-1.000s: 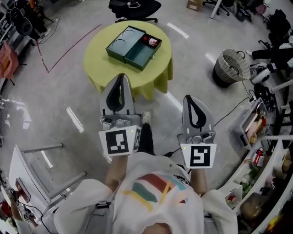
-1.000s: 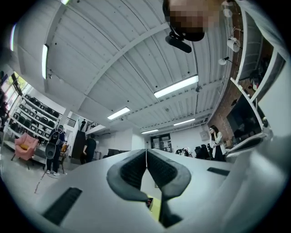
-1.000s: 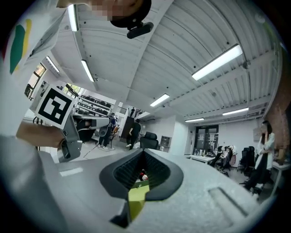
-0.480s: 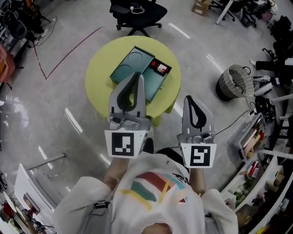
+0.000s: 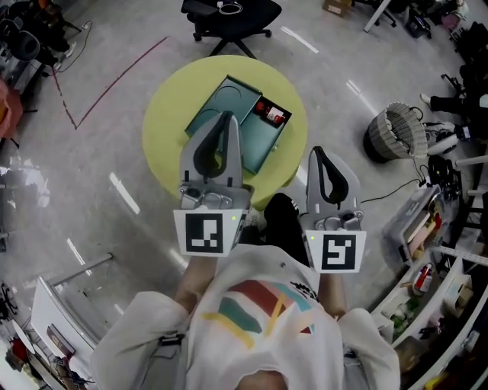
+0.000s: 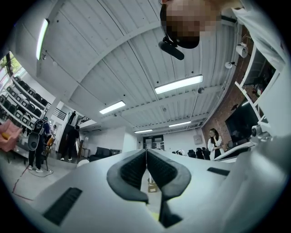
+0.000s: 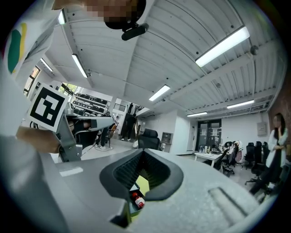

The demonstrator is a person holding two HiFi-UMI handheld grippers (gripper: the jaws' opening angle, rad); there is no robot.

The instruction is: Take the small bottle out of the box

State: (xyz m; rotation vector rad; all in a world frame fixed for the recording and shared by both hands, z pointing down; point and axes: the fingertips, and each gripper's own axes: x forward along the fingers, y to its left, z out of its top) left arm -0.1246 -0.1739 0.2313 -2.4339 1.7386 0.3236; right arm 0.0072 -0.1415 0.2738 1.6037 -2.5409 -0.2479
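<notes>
Only overhead, box (image 5: 263,145) lid open, round table (image 5: 164,129)

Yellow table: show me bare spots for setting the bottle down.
Widest bare patch: table left of the open box, out to the rim. Narrower strip along the far rim, by the chair. Crowded right, where box nears edge.
</notes>
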